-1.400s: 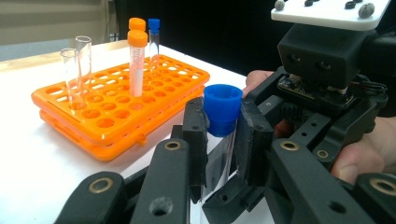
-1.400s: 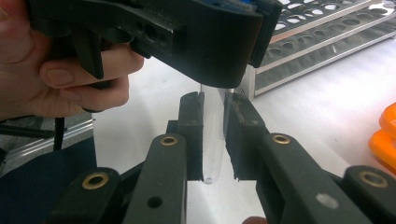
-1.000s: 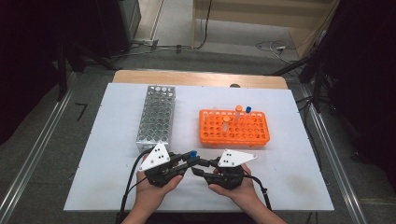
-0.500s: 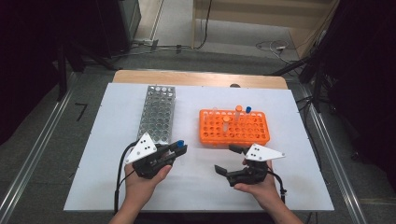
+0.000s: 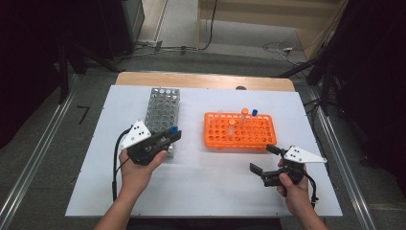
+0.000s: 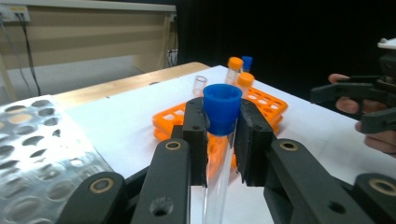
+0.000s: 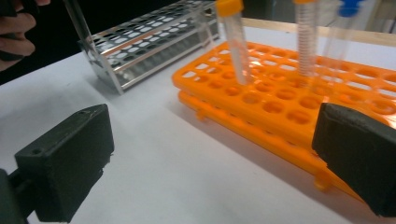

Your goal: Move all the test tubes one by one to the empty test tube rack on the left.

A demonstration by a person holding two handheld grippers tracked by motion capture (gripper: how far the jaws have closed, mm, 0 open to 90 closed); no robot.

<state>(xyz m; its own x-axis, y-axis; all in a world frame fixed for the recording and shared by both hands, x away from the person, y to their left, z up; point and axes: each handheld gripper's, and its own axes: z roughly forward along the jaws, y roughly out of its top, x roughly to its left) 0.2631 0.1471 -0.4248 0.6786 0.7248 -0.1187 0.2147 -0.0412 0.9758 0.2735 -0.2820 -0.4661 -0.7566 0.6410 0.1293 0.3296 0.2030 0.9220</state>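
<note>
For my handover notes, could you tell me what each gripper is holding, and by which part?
The left gripper clamps a blue-capped tube just below its cap. The right gripper holds nothing; its jaws have just been opening.

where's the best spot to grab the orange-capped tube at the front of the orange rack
Grip the orange-capped tube on its clear wall just below the cap, coming in level from the near side with the open right gripper. It stands near upright in the orange rack, its upper part free, and nothing blocks that side.
</note>
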